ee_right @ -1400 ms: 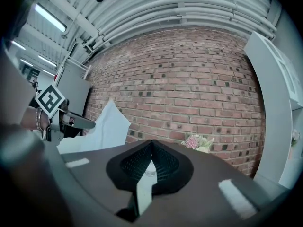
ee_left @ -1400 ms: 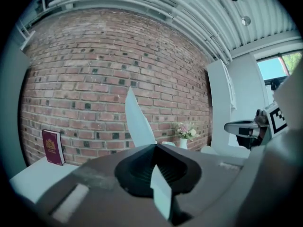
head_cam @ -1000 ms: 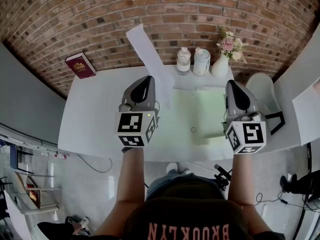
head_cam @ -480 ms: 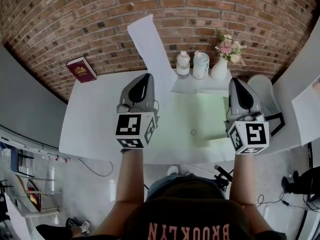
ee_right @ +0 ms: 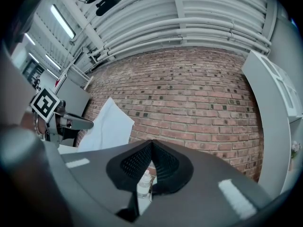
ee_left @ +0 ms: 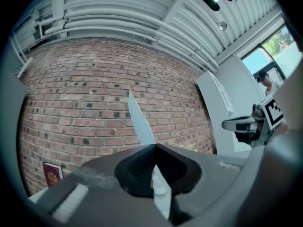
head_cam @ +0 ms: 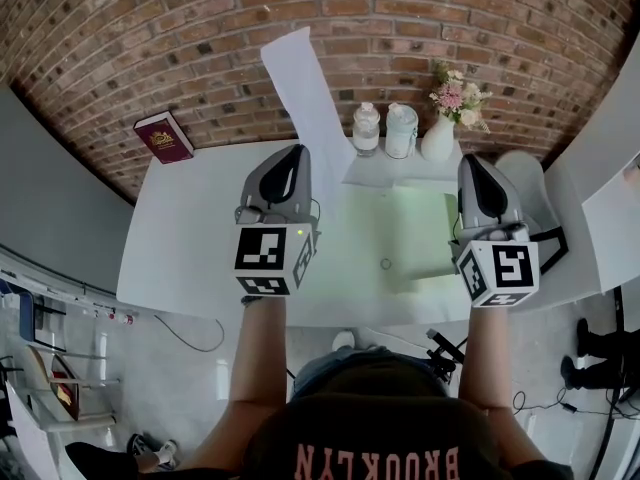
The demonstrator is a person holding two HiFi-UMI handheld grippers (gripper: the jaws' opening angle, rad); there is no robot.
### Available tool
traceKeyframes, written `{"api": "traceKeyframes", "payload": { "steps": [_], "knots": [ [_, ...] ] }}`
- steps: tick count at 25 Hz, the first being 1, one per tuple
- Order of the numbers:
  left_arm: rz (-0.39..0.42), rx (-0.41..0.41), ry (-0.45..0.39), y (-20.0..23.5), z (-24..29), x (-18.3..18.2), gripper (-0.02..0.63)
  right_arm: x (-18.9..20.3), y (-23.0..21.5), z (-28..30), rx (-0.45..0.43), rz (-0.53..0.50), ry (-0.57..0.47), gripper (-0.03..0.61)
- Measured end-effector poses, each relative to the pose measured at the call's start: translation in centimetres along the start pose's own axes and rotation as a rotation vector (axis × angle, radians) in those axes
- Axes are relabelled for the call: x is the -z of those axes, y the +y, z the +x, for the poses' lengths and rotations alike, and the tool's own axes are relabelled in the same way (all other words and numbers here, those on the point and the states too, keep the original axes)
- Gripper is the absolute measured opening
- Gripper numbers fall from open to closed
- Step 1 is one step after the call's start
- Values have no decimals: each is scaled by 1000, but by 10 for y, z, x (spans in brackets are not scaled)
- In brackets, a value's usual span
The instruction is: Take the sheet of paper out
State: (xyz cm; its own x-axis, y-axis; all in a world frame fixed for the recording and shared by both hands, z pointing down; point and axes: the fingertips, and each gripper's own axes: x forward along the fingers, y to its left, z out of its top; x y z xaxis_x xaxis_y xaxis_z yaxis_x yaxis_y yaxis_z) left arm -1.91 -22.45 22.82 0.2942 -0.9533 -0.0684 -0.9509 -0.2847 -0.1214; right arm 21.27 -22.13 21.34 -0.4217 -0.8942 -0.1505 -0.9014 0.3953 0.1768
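One legible word only: BROOKLYN, in pale pink capitals across the person's dark shirt [head_cam: 380, 423], reading upside down from above. The red book [head_cam: 163, 136] on the table [head_cam: 190, 238] bears a gold crest. Its lettering is too small to read.

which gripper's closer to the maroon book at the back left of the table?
Left. The left gripper, shut on the sheet of paper, is to the right of the maroon book; the right gripper is further right across the table, near the flower vase.
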Motion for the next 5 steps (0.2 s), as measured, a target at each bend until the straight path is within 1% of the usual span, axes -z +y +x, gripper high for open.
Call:
{"api": "traceKeyframes", "payload": {
  "steps": [5],
  "knots": [
    [1, -5, -8, 1, -4, -4, 2, -3, 2, -1, -3, -1, -5, 0]
  ]
}}
